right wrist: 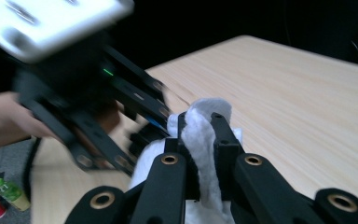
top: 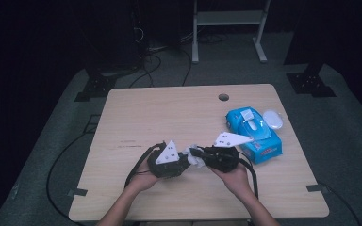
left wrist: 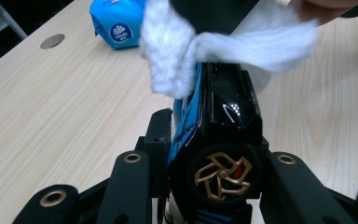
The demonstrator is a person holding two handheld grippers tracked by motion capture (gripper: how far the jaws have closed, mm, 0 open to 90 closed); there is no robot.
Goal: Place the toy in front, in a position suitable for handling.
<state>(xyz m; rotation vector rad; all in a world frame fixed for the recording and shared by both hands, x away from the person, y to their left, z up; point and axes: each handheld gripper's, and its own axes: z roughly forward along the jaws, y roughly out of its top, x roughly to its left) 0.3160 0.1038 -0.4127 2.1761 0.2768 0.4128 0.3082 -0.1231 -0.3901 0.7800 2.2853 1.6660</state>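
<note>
Left gripper [top: 181,160]: jaws clamped on toy car [left wrist: 223,116], black and blue, rigid, glossy, likely slippery; best held by its flanks. Right gripper [top: 195,153]: jaws pinching white wipe [right wrist: 205,135], soft, light, pressed to the car above the table [top: 169,117]. Beyond: blue wipe pack [top: 254,132]; dark room, cables on the floor.

blue tissue pack [left wrist: 117,21] | round white logo | wording too small to read
</note>
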